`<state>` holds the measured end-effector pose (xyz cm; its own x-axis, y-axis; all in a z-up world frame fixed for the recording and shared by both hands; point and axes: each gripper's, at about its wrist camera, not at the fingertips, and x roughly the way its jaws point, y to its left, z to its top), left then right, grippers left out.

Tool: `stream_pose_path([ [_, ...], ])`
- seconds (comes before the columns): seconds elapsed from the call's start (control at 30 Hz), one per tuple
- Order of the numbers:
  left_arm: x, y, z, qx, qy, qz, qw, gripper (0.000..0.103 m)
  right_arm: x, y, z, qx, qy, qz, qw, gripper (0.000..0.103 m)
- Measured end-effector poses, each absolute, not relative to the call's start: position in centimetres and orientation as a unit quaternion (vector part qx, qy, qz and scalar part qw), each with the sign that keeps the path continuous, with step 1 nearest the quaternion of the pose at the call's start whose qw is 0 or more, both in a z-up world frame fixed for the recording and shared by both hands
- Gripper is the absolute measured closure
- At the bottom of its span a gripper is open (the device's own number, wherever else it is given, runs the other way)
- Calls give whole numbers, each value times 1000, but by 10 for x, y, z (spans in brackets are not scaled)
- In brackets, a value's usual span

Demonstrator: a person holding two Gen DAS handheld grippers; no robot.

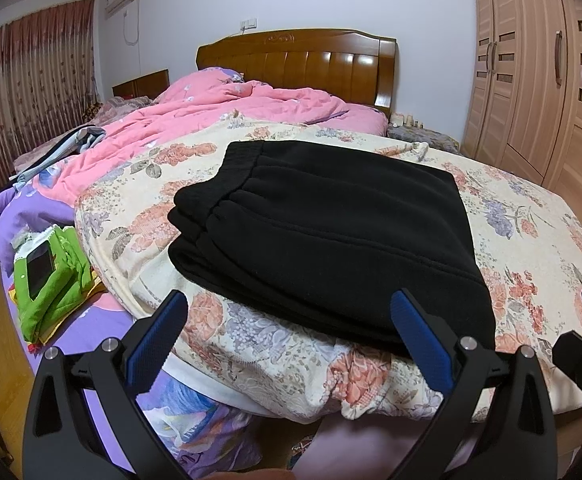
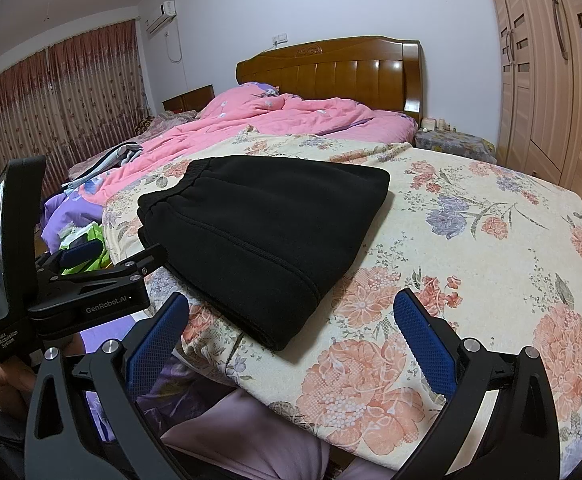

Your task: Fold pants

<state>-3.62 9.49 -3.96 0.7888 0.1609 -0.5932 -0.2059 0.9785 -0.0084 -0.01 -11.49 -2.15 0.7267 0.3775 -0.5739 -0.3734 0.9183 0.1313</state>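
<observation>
While both grippers hang released, pants (image 1: 331, 232) just ahead, nearer left gripper (image 1: 287, 344) than right gripper (image 2: 291, 344), long axis toward the headboard (image 1: 323, 60)

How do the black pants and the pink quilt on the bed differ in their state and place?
The black pants are folded into a neat, flat stack, while the pink quilt lies crumpled and unfolded. The pants sit near the foot of the bed on the floral blanket, close to both open grippers; the quilt lies farther back, toward the wooden headboard. Both rest on the same bed, and no gripper touches either.

bare quilt (image 2: 471, 240) right of pants (image 2: 259, 232)
</observation>
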Motion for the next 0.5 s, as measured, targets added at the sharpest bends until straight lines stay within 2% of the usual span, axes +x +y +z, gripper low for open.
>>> stream_pose_path([
  [0.5, -39, 89, -37, -24, 298, 102, 949, 2, 0, -115, -21, 4, 310, 202, 929, 4],
])
